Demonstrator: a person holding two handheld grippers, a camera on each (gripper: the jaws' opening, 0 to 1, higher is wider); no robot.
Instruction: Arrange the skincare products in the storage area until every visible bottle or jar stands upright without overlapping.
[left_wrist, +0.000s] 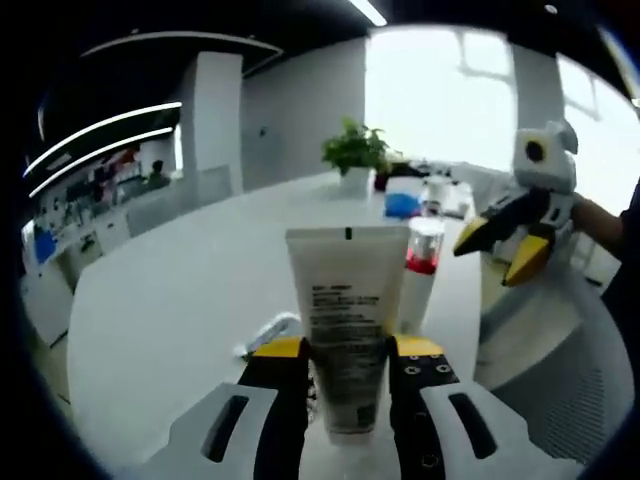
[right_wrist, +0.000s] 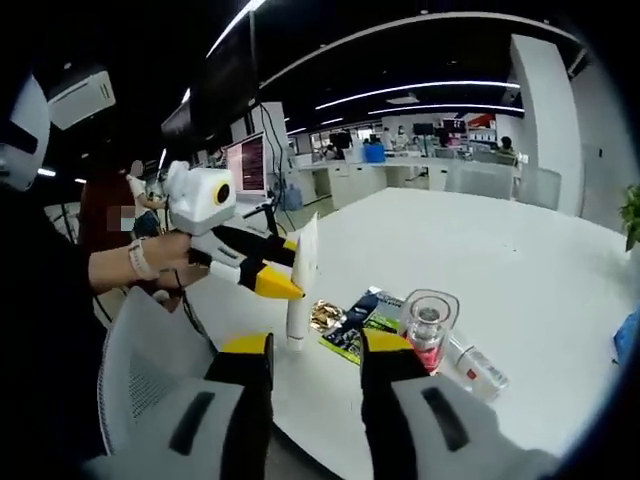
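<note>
Between the left gripper (left_wrist: 345, 365) jaws, upright white tube (left_wrist: 345, 320), clamped.

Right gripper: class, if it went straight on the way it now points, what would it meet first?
Probably the dark packet lying flat on the white table, just ahead between the right gripper jaws. Depth is unclear; the upright white tube stands slightly left of that line.

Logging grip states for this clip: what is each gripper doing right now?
Left gripper: shut on the white tube, held upright.
Right gripper: open, holding nothing, above the table edge.
</note>
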